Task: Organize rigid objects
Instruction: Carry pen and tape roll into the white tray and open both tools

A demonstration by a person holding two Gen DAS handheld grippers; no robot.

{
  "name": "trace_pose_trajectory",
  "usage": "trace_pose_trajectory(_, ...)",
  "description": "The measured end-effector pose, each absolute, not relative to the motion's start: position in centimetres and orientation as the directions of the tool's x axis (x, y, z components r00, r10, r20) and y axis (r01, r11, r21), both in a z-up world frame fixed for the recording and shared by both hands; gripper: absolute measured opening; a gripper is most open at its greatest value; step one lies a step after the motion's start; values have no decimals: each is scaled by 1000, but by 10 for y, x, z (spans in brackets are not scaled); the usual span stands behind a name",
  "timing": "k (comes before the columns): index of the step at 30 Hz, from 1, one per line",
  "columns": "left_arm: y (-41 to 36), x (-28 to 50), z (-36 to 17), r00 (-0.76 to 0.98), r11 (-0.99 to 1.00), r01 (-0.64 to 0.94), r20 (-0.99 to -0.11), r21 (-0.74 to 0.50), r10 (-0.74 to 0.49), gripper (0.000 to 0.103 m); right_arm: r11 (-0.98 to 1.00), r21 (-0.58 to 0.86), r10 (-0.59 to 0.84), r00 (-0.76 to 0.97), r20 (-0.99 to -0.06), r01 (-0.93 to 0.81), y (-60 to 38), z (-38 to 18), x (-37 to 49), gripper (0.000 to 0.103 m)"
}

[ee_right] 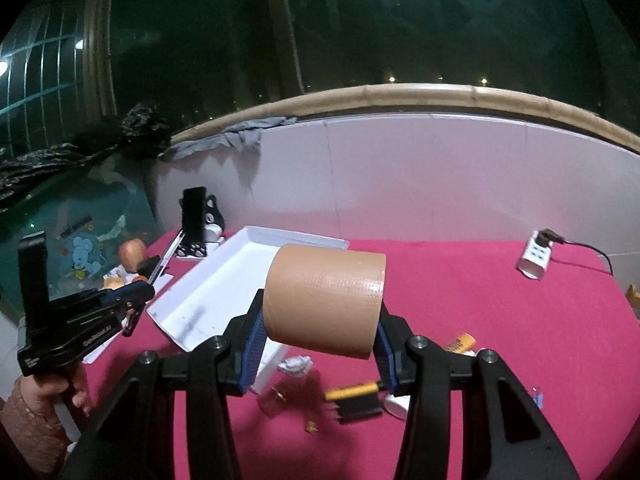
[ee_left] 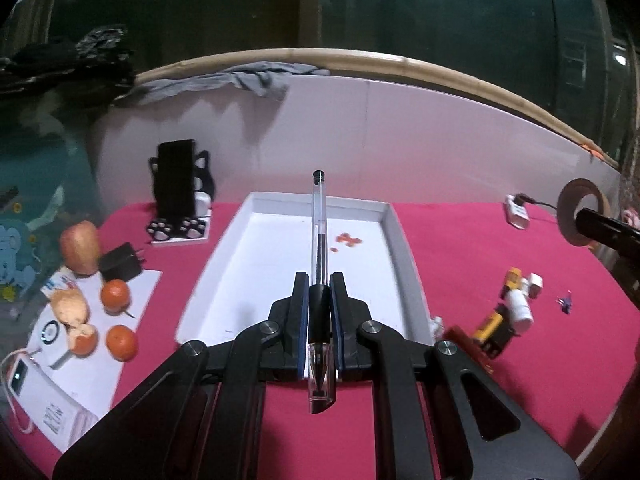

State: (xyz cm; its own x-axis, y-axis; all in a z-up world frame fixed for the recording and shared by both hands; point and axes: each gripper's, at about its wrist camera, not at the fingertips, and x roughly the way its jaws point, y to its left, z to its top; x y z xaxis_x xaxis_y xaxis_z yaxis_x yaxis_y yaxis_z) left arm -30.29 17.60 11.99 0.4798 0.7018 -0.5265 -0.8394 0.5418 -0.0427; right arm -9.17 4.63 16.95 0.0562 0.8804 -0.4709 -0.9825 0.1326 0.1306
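Pen (ee_left: 319, 264): clamped in L gripper (ee_left: 319, 280), long axis fwd along fingers, over white tray (ee_left: 394, 232), tray directly below/ahead. Tape roll (ee_right: 326, 300): gripped by R gripper (ee_right: 320, 320), aloft, tray to its left.

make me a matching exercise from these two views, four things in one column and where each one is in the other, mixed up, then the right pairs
Things
1. pen
2. roll of brown tape
3. oranges
4. phone

Places
A. on the white sheet left of the tray
B. clamped in the right gripper
C. upright in the cat-paw stand behind the tray's left corner
D. clamped in the left gripper, pointing out over the tray

Pairs: 1-D, 2-B, 3-A, 4-C
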Motion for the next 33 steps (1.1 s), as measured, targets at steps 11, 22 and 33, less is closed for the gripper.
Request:
trace_pose_trajectory(11, 208, -309, 125, 412, 477, -879, -527, -16, 743, 10, 73, 130, 878, 2, -479, -989, 88, 177, -114, 47)
trace_pose_trajectory(22, 254, -306, 126, 371, 419, -907, -551, -42, 748, 10, 61, 150, 852, -27, -524, -987, 135, 168, -123, 47)
trace_pose_trajectory(33, 301, -265, 101, 312, 399, -917, -625, -1, 716, 10, 60, 175, 790, -60, -610, -983, 183, 138, -131, 47)
